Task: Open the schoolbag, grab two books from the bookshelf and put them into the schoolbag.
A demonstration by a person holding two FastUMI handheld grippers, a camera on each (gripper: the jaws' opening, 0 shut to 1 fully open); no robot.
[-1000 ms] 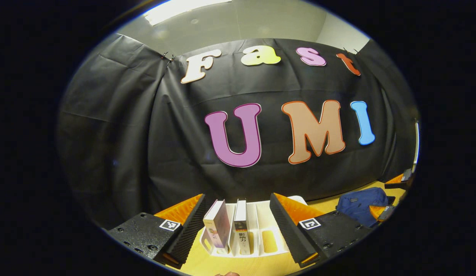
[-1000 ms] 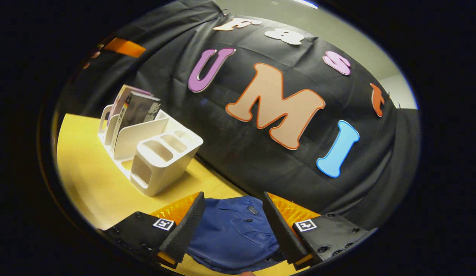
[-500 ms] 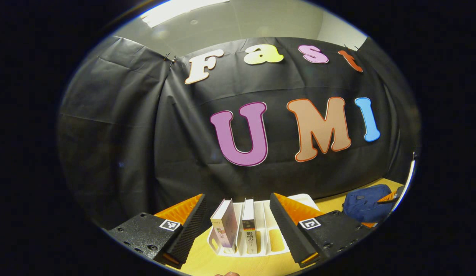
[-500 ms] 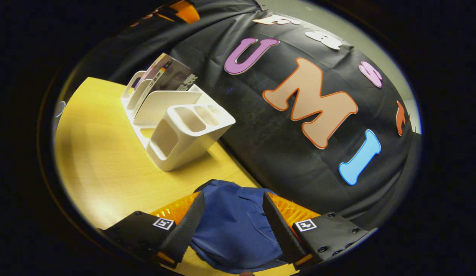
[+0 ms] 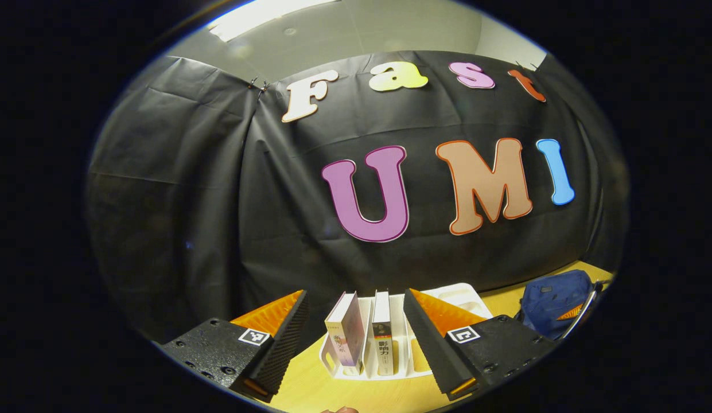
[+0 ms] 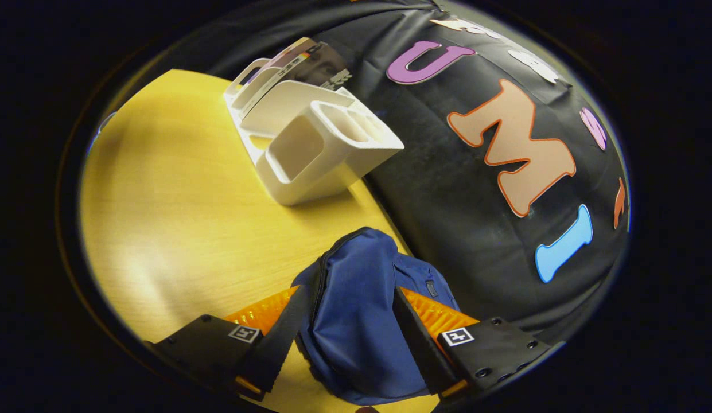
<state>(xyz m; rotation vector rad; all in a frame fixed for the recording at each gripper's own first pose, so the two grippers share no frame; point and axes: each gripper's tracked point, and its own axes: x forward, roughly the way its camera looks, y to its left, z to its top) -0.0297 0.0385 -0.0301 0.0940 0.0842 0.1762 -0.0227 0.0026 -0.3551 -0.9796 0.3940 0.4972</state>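
Your left gripper [image 5: 354, 338] has its fingers spread wide and empty, aimed at the white bookshelf [image 5: 416, 358] on the yellow tabletop [image 5: 310, 390]. Two books [image 5: 345, 337] stand on end in its slots, spines facing you, long axes near vertical; the left one tilts slightly, the right one [image 5: 381, 332] is upright. Your right gripper [image 6: 347, 338] is also wide open, holding nothing, with the blue schoolbag [image 6: 356, 321] lying between and beyond its fingers, beside the black cloth wall [image 6: 447, 189]. The bag's long axis runs away from you
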